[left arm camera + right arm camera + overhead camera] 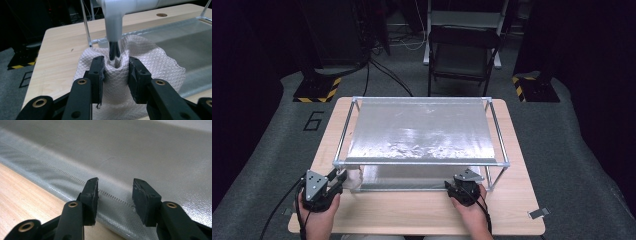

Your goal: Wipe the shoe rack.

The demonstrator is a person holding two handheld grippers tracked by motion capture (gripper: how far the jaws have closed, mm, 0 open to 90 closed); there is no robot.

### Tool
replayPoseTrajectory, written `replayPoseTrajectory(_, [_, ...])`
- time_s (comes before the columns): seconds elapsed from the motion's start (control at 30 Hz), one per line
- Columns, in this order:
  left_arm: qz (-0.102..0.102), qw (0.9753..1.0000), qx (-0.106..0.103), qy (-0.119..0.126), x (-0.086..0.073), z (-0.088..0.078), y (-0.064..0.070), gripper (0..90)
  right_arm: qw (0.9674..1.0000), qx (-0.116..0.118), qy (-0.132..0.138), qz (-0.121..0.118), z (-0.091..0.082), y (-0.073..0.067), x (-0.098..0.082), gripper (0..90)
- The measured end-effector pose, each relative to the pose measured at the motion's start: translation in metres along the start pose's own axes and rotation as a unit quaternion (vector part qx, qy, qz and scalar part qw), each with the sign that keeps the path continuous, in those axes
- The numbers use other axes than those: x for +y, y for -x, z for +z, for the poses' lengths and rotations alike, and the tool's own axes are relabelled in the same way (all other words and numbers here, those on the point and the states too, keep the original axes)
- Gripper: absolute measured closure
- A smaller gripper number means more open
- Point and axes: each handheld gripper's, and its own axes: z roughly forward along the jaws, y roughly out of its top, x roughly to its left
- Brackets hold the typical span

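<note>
White cloth (140, 67) between left gripper (116, 68) fingers

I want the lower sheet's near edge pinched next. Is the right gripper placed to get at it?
Probably yes: the right gripper stands open right at the silvery sheet's near edge, with nothing between jaws and sheet.

Grey carpet floor (262, 150), dark folding chair (462, 55) (perhaps metal) behind.
</note>
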Motion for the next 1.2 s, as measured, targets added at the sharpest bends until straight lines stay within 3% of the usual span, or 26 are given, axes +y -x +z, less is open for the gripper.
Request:
replayPoseTrajectory(0.07, [-0.005, 1.0, -0.001, -0.004, -0.006, 0.004, 0.001, 66.6, 1.0, 0.001, 0.001, -0.005, 0.0, 0.001, 0.0, 56.6])
replayPoseTrajectory(0.2, [-0.007, 0.9994, 0.0, -0.033, -0.032, 0.019, 0.003, 66.6, 1.0, -0.002, 0.006, -0.006, 0.0, 0.0, 0.0, 57.3])
replayPoseTrajectory(0.33, [-0.032, 0.9983, -0.005, -0.048, -0.049, 0.029, 0.004, 66.8, 1.0, -0.002, 0.006, -0.005, 0.0, 0.0, 0.0, 57.3])
replayPoseTrajectory(0.47, [-0.025, 0.9988, -0.007, -0.041, -0.037, 0.022, 0.003, 67.2, 1.0, -0.004, 0.005, -0.006, 0.0, 0.0, 0.0, 57.3])
replayPoseTrajectory(0.63, [-0.01, 0.9999, -0.005, 0.007, -0.001, -0.002, -0.001, 67.1, 1.0, 0.001, 0.001, -0.007, 0.0, 0.0, 0.0, 57.3])
replayPoseTrajectory(0.73, [-0.008, 0.9998, -0.009, 0.013, 0.01, -0.007, -0.003, 67.2, 1.0, 0.001, 0.001, -0.007, 0.0, 0.0, 0.0, 57.3])
replayPoseTrajectory(0.83, [-0.016, 0.9997, -0.013, 0.013, 0.004, -0.003, -0.004, 67.3, 1.0, 0.001, 0.001, -0.007, 0.0, 0.0, 0.0, 57.3])
replayPoseTrajectory(0.97, [-0.017, 0.9998, -0.008, -0.012, -0.015, 0.008, 0.0, 67.4, 1.0, 0.001, 0.001, -0.008, 0.001, 0.0, 0.0, 57.3])
replayPoseTrajectory(1.07, [-0.028, 0.999, -0.011, -0.035, -0.031, 0.017, 0.0, 67.4, 1.0, 0.001, 0.001, -0.008, 0.0, 0.0, 0.0, 57.4])
replayPoseTrajectory(1.2, [-0.033, 0.9988, -0.013, -0.035, -0.028, 0.016, 0.0, 67.4, 1.0, 0.001, 0.001, -0.008, 0.0, 0.0, 0.0, 57.4])
